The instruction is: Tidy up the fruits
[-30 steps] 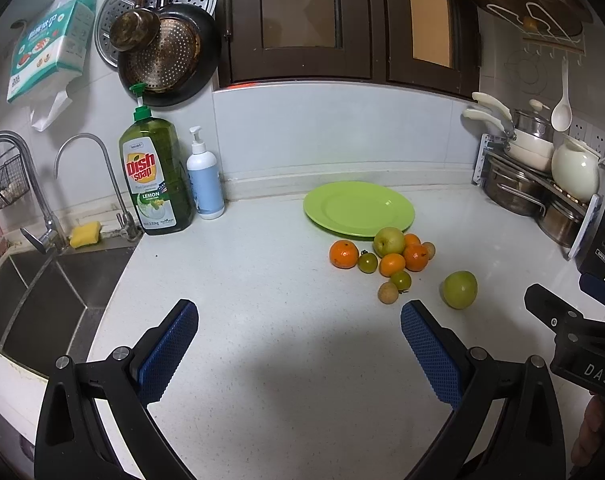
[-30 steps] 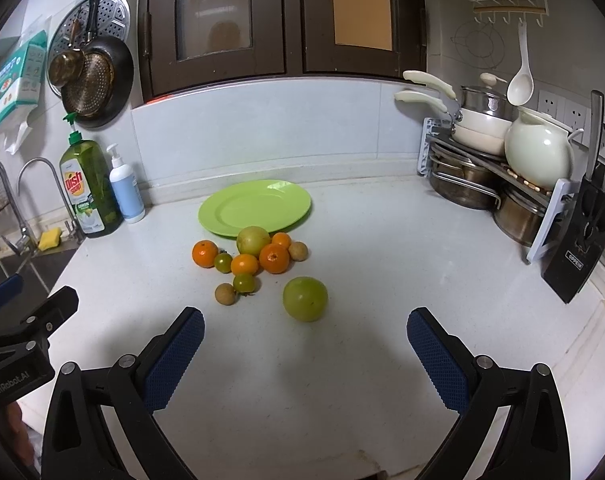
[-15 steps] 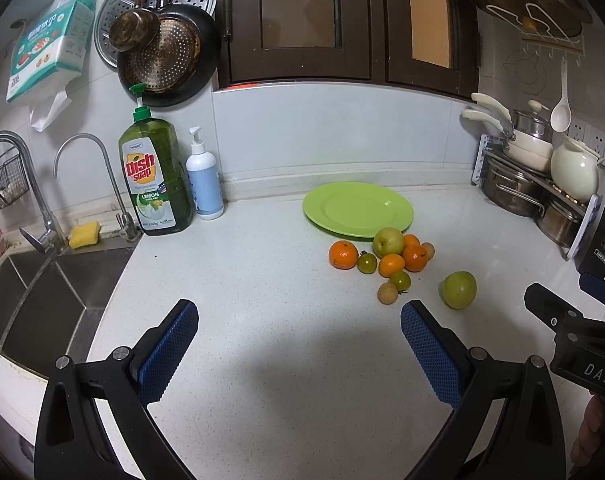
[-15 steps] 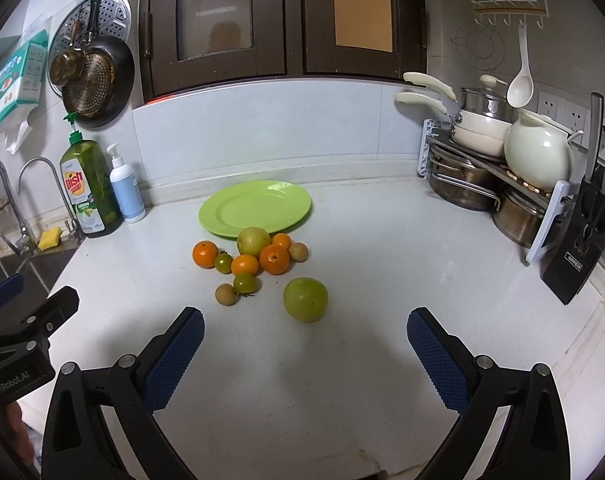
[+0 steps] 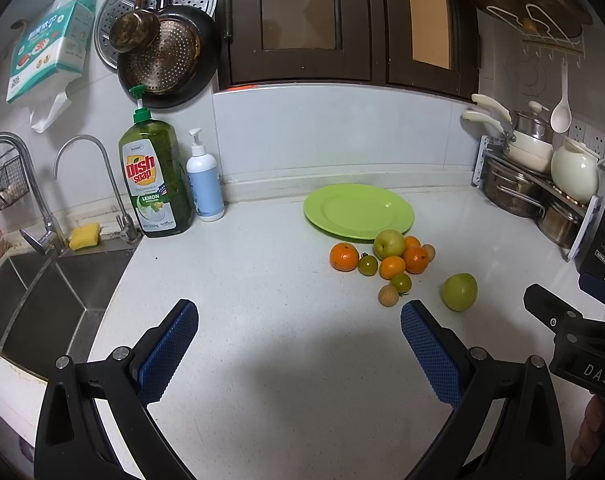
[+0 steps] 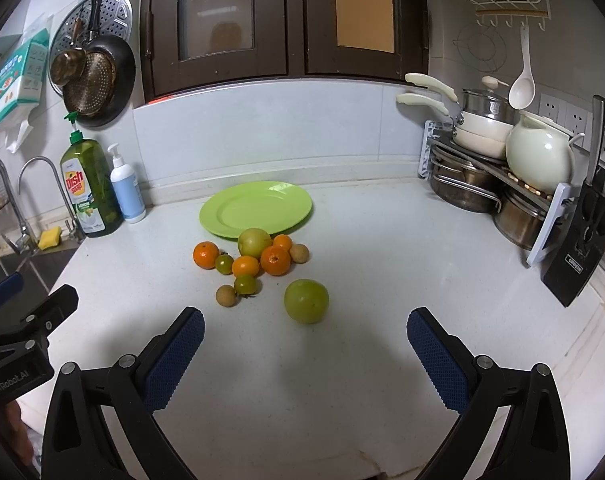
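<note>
A light green plate [image 6: 256, 209] lies empty on the white counter [image 6: 362, 264] near the back wall; it also shows in the left wrist view [image 5: 358, 210]. In front of it sits a cluster of small fruits: oranges [image 6: 275, 260], a yellow-green apple [image 6: 254, 241], small green tomatoes [image 6: 245, 284] and brown longans [image 6: 226, 295]. A larger green fruit [image 6: 306, 301] lies apart, nearest my right gripper [image 6: 304, 340]. That gripper is open and empty, just short of it. My left gripper [image 5: 298, 340] is open and empty, left of the fruits [image 5: 382, 260].
A sink [image 5: 30, 300] with taps lies at the left. A dish soap bottle [image 5: 155, 184] and a white pump bottle [image 5: 204, 184] stand by the back wall. A rack of pots [image 6: 486, 168] and a knife block [image 6: 582, 240] stand at the right.
</note>
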The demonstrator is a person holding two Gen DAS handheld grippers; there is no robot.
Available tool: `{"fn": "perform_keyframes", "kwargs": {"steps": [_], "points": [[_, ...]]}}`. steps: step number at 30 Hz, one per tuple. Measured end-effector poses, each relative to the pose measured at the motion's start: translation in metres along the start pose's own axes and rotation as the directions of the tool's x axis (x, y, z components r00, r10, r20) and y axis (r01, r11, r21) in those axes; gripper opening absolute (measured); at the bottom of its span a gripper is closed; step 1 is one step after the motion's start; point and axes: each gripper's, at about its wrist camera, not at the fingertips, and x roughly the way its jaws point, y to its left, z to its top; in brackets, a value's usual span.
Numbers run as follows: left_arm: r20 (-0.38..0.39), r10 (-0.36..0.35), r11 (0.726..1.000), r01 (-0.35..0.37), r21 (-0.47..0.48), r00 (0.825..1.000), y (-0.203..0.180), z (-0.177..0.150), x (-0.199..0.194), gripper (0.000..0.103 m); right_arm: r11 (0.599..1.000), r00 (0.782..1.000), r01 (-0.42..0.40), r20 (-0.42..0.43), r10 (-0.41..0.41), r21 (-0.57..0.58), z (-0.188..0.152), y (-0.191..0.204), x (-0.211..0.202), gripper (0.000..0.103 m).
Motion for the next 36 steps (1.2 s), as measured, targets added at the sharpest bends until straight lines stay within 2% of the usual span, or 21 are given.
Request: {"fn": "perform_keyframes", "kwargs": {"steps": [25, 33, 36], "points": [[-0.023, -0.006, 1.000, 0.007, 0.017, 1.000, -0.002, 0.003, 0.013, 0.103, 1.000, 1.000, -0.005, -0.020, 0.005, 0.003, 0.002, -0.003, 0.011, 0.103], [-0.041, -0.042, 0.997, 0.044, 0.068, 0.998, -0.011, 0.010, 0.027, 0.103, 0.999, 0.998, -0.023, -0.058, 0.024, 0.032, 0.004, -0.008, 0.025, 0.102], [-0.064, -0.066, 0.993, 0.072, 0.090, 0.996, -0.017, 0.014, 0.038, 0.098, 0.999, 0.996, -0.025, -0.080, 0.028, 0.045, 0.004, -0.010, 0.035, 0.102]]}}
